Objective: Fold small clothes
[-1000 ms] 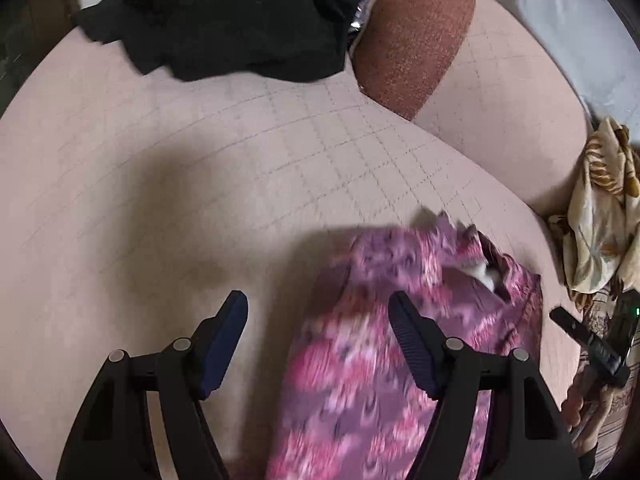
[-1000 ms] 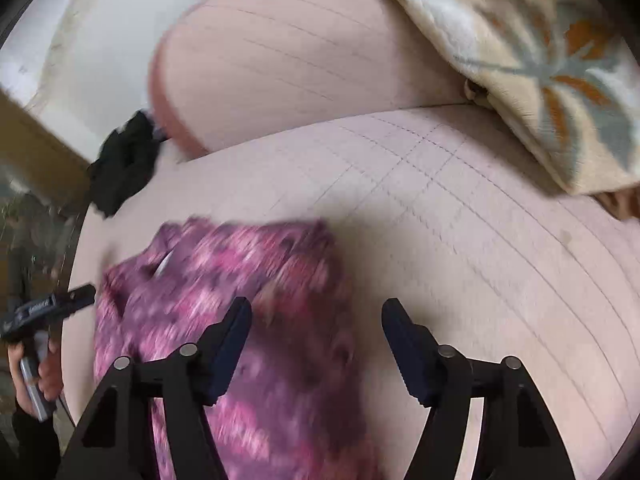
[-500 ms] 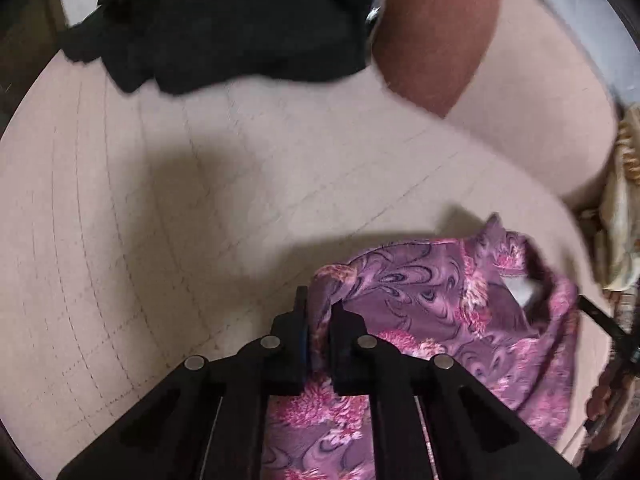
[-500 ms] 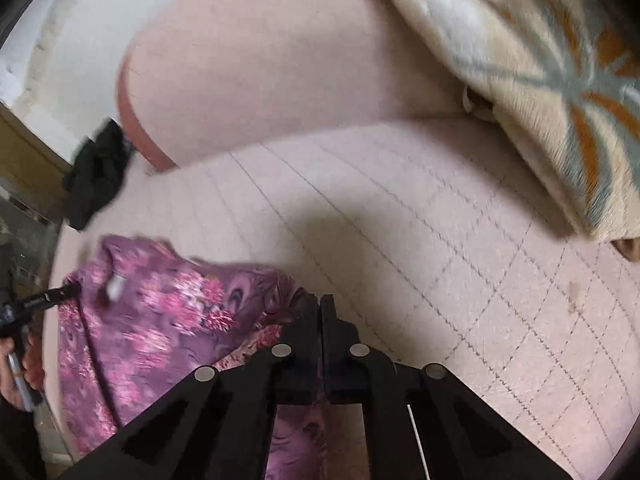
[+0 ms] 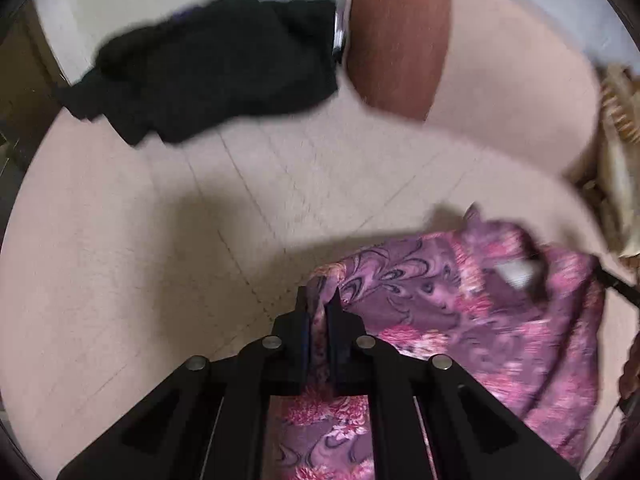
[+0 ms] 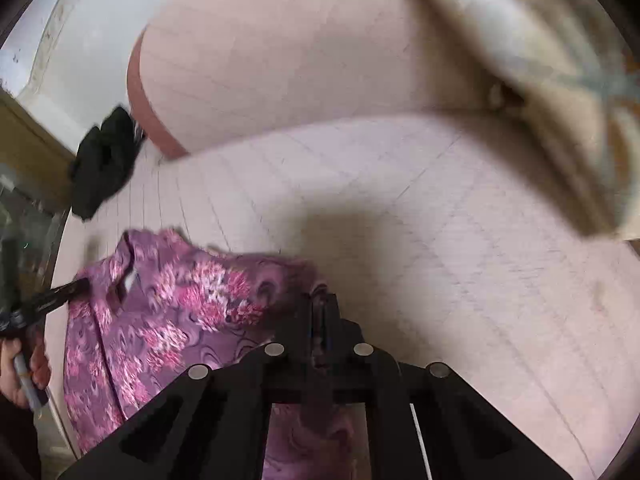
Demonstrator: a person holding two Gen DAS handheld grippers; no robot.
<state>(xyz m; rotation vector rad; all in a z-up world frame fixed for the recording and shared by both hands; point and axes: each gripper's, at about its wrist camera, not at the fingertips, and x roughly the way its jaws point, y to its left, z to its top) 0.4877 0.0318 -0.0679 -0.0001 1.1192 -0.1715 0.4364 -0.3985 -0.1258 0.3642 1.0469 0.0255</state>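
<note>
A pale pink sofa seat (image 5: 120,264), quilted in a grid, fills both views, with a rounded backrest (image 6: 304,52) behind it. A patterned cushion (image 6: 552,92) leans at the right end. A black garment (image 5: 208,76) lies bunched at the far left end of the seat, well apart from the work. The purple flowered garment (image 5: 472,312) lies crumpled on the near part of the seat, partly lifted at two corners. The left gripper (image 5: 319,304) is closed tight on one corner, fabric pinched between its pads. The right gripper (image 6: 320,312) is likewise closed on the opposite corner. A hand (image 6: 20,368) grips the left handle.
</note>
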